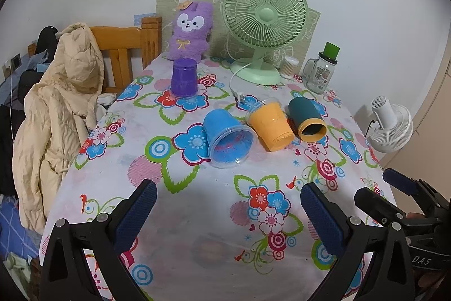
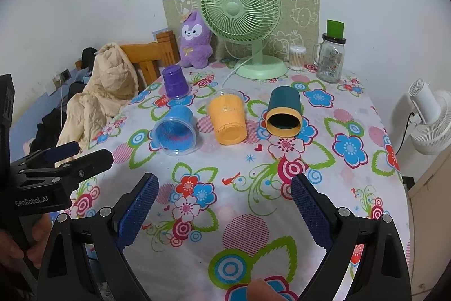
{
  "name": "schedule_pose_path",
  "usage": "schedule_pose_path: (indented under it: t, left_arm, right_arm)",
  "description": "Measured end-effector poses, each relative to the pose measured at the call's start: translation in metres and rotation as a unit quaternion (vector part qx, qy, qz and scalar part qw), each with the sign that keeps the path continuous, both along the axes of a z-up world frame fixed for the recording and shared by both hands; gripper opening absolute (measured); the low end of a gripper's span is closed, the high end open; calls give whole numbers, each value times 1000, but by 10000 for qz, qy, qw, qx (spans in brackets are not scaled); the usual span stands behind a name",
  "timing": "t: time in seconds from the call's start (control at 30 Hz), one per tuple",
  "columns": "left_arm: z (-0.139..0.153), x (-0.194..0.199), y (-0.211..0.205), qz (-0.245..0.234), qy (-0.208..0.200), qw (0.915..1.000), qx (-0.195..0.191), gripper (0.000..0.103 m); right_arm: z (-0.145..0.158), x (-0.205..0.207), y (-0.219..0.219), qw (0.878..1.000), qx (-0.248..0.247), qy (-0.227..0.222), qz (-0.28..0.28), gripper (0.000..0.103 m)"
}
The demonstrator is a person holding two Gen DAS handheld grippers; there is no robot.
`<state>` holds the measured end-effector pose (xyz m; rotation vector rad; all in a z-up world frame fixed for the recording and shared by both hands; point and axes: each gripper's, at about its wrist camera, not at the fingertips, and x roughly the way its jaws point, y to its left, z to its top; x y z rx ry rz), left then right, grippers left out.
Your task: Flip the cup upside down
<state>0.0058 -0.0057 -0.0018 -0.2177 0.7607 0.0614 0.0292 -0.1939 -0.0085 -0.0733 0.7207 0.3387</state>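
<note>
A purple cup [image 1: 183, 78] [image 2: 174, 82] stands upside down at the back left of the flowered table [image 1: 203, 205] [image 2: 242, 216]. A blue cup [image 1: 228, 138] [image 2: 176, 130], an orange cup [image 1: 272, 126] [image 2: 229, 119] and a dark teal cup [image 1: 307, 119] [image 2: 283, 110] lie on their sides in a row. The blue and teal mouths face me. My left gripper [image 1: 228, 202] is open and empty, short of the blue cup. My right gripper [image 2: 224, 195] is open and empty, short of the orange cup.
A green desk fan [image 1: 263, 24] [image 2: 241, 10], a purple plush toy [image 1: 190, 31], a glass jar [image 1: 321, 71] [image 2: 331, 58] and a cotton swab pot [image 1: 289, 66] stand at the back. A wooden chair with a beige jacket [image 1: 56, 103] is at left. A white fan [image 1: 390, 126] is at right.
</note>
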Motion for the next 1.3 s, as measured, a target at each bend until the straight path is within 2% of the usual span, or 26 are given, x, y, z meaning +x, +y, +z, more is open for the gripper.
schedule_pose_path:
  t: [0.9, 1.3]
  left_arm:
    - [-6, 3, 0, -13, 128, 9999, -27, 103]
    - [-27, 18, 6, -55, 460, 9989, -73, 103]
  right_arm:
    - [-4, 4, 0, 9999, -3, 99, -16, 96]
    - [-23, 27, -1, 9992, -22, 388, -79, 96]
